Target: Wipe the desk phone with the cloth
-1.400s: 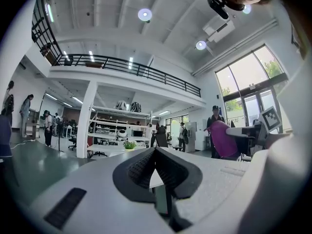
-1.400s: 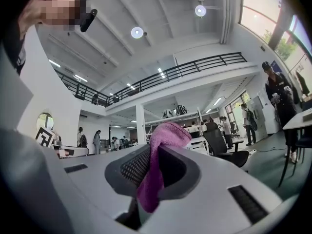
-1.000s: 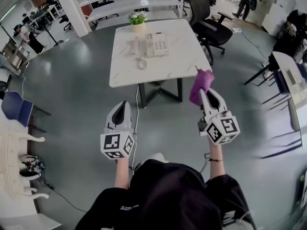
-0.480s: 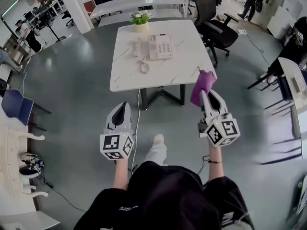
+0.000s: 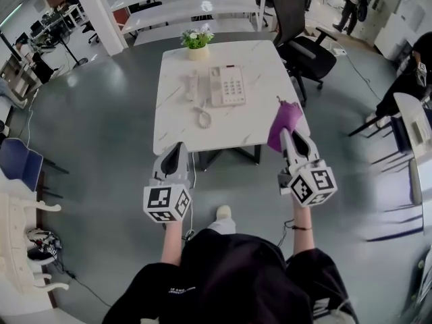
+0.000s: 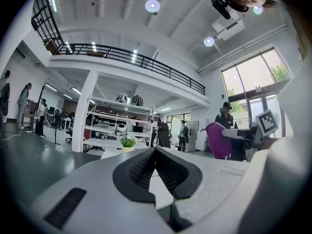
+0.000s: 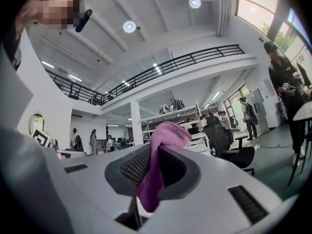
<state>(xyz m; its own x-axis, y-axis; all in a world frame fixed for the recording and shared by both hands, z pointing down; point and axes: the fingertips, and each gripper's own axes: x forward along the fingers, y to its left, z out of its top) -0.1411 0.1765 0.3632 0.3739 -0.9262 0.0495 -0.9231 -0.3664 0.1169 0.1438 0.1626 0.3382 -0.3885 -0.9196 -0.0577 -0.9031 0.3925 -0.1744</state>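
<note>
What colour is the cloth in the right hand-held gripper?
The cloth is magenta-purple; it shows best in the right gripper view.

Cloth reads magenta-purple. Desk phone cream-white. Counter white marble w/ faint grey veins. Left gripper & right gripper white, blk pads, b/w square-marker cubes. Floor grey.

You are holding the left gripper with its jaws meeting at the tips and nothing gripped between them. Past it, a potted plant is standing on the white table. Off to the right, your right gripper is carrying the purple cloth.
</note>
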